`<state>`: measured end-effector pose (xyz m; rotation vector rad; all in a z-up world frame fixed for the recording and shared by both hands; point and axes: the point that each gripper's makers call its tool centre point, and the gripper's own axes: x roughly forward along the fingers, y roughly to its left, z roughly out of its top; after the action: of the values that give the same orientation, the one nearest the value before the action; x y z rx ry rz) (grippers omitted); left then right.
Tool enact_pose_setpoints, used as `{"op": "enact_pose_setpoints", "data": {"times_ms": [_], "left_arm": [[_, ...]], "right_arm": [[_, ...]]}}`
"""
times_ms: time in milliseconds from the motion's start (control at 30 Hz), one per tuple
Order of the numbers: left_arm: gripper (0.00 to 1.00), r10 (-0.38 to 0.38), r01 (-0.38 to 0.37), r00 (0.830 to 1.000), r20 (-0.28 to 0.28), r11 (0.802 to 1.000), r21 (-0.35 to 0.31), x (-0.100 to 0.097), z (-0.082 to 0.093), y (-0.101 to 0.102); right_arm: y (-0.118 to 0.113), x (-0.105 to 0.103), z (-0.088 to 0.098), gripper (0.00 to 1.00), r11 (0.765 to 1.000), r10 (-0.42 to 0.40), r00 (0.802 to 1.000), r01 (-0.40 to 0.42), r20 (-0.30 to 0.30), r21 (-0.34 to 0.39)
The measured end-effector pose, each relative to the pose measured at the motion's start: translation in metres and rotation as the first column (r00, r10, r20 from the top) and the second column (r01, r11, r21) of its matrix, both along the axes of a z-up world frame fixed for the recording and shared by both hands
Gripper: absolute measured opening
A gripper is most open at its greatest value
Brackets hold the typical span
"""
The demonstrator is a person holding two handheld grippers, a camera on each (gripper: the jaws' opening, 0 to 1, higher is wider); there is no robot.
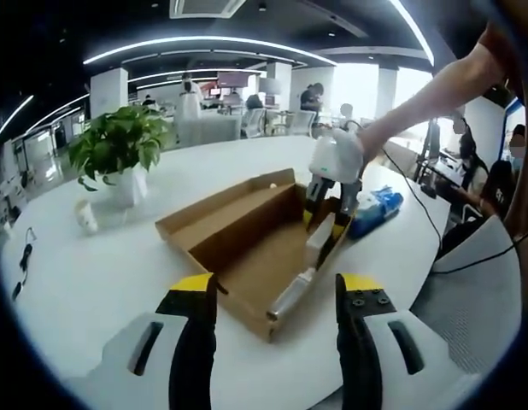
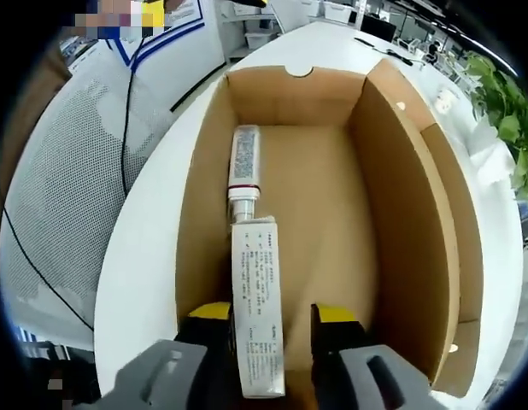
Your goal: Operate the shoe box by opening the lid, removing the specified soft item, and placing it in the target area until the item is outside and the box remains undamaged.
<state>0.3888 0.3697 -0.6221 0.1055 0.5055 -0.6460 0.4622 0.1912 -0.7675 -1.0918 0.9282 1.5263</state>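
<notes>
Right gripper [image 2: 271, 320], jaws down inside the open cardboard shoe box [image 2: 401, 205], straddling the near end of a white tube [image 2: 255, 307] with printed text; whether clamped on it or just around it, cannot tell. Tube lying along the box floor against the left wall, its far section [image 2: 245, 158] beyond a red-ringed neck. Left gripper [image 1: 277, 295], jaws spread wide with nothing between them, hovering near the box's closest corner. White round table [image 1: 93, 273] beneath. Potted green plant [image 1: 119, 145] well off to the left. Blue soft pack [image 1: 375, 209] just beyond the box's right side.
</notes>
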Motion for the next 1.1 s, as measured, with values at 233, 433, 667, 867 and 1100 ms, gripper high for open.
{"op": "enact_pose_setpoints", "data": {"times_ms": [233, 433, 667, 867, 1100], "left_arm": [[0.56, 0.01, -0.01, 1.0, -0.002, 1.0, 0.003, 0.001, 0.0, 0.005], [0.56, 0.011, -0.011, 1.0, -0.009, 1.0, 0.003, -0.001, -0.003, 0.004], [0.56, 0.007, -0.007, 1.0, -0.014, 1.0, 0.005, -0.003, -0.004, 0.001], [0.55, 0.011, -0.011, 1.0, -0.013, 1.0, 0.005, -0.003, -0.002, 0.002], [0.55, 0.013, -0.013, 1.0, -0.013, 1.0, 0.005, -0.004, 0.0, 0.002]], "right_arm": [[0.0, -0.002, -0.007, 0.23, 0.999, 0.041, 0.999, -0.041, 0.01, -0.022], [0.0, -0.006, -0.006, 0.18, 1.0, 0.02, 1.0, -0.02, -0.008, -0.003], [0.001, -0.009, -0.005, 0.17, 1.0, 0.007, 1.0, -0.007, -0.008, 0.011], [0.001, -0.005, 0.0, 0.17, 0.999, -0.027, 1.0, 0.027, 0.009, 0.027], [0.005, -0.004, 0.005, 0.17, 0.996, -0.072, 0.997, 0.072, 0.008, 0.057]]}}
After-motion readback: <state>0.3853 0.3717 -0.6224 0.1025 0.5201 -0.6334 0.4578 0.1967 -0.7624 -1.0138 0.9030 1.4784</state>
